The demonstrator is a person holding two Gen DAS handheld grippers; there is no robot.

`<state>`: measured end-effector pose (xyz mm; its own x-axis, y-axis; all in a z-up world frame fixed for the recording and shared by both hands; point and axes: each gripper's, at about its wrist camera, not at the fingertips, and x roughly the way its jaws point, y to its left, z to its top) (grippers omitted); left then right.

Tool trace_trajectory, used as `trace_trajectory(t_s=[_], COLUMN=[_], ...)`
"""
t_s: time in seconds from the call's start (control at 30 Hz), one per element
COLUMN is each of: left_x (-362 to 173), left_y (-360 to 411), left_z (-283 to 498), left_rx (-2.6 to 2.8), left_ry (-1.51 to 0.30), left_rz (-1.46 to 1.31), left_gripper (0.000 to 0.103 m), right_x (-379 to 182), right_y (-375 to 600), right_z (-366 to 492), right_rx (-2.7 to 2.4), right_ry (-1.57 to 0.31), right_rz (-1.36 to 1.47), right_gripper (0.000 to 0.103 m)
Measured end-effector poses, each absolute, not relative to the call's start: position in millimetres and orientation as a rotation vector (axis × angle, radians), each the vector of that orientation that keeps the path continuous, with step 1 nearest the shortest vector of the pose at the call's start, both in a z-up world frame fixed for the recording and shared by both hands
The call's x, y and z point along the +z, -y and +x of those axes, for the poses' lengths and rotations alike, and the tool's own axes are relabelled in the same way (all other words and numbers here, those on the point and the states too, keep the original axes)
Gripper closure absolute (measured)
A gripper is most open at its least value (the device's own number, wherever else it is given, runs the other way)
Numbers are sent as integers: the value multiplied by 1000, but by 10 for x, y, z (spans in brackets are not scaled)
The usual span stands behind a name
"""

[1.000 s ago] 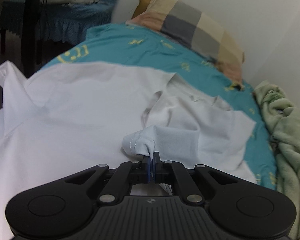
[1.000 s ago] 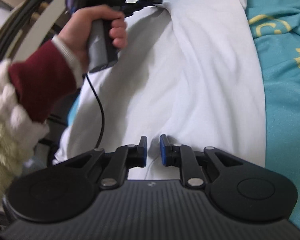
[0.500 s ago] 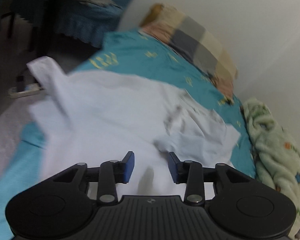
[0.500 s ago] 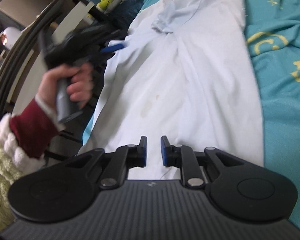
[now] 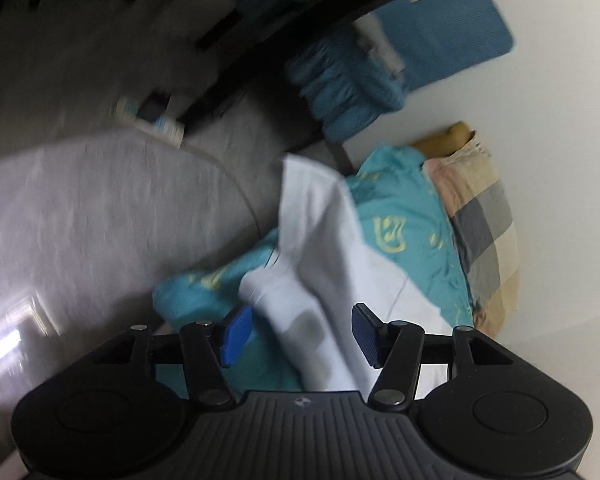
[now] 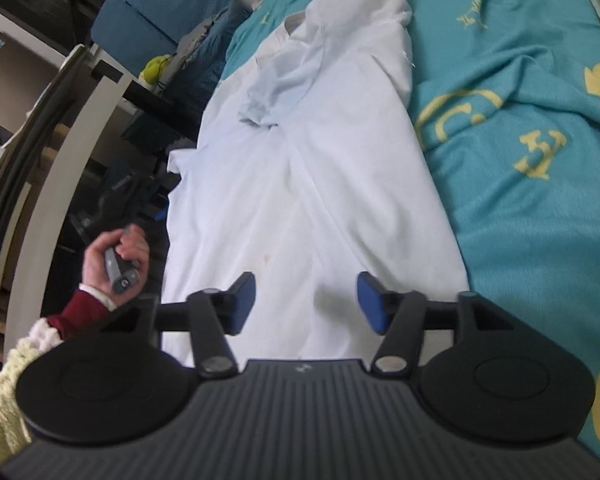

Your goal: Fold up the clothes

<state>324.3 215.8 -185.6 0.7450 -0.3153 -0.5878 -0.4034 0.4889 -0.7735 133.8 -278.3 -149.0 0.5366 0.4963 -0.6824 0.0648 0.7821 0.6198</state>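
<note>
Right wrist view: the white shirt lies spread lengthwise on the teal bedsheet, one sleeve folded in over its chest. The right gripper hovers over the shirt's near end, its blue fingers wide apart and holding nothing. At the shirt's left side, off the bed's edge, a hand grips a gray handle. Left wrist view, blurred: the left gripper has its fingers spread, with what looks like a loose sleeve between them, beside a checked pillow.
</note>
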Motion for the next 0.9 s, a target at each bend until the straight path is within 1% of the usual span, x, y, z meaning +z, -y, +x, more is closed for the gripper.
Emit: trace_trajectory(t_s=[0.1,0.17,0.23,0.27,0.3,0.43,0.5,0.6,0.7,0.9], left_x=[-2002,-2084,-2125,-2136,-2126,-1867,-1658,-1239,-818,-291], left_y=[-2188,-2206,-2220,-2222,-2219,-2151,-2095,-1929,-1636,-905], left_z=[3270,3305,3311,3308,3298,3267,3232,3183,3116,3110], left_rx=[81,75,73,76,77,66,58,25,-15,-112], left_ry=[-757,-734,-710,-700,-686,-608,-569,-503,-447,-433], left_rz=[-1115,-1151,-1176,-1183,-1186,-1090,-1022,-835,-591,-388], left_gripper=[47,63,92,97,99,100,100,100,100,100], right_x=[-1510,-1540,-1568,-1588,-1603,-1602,-1590,-1549,-1515,-1498], right_y=[2739,2726,2731,2733,2734,2733,2733,2744,2734,2729], right_z=[1408,1451,1478,1492,1503,1505,1501,1495,1497,1468], right_rx=[278,280,270,265,261,248,238,224,205,192], right_ry=[-984,-988,-996,-1001,-1005,-1007,-1007,-999,-1004,-1022], right_rz=[644,651,651,653,658,662,658,652,623,574], right_gripper=[42,42,42,42,43,44,44,44,44,44])
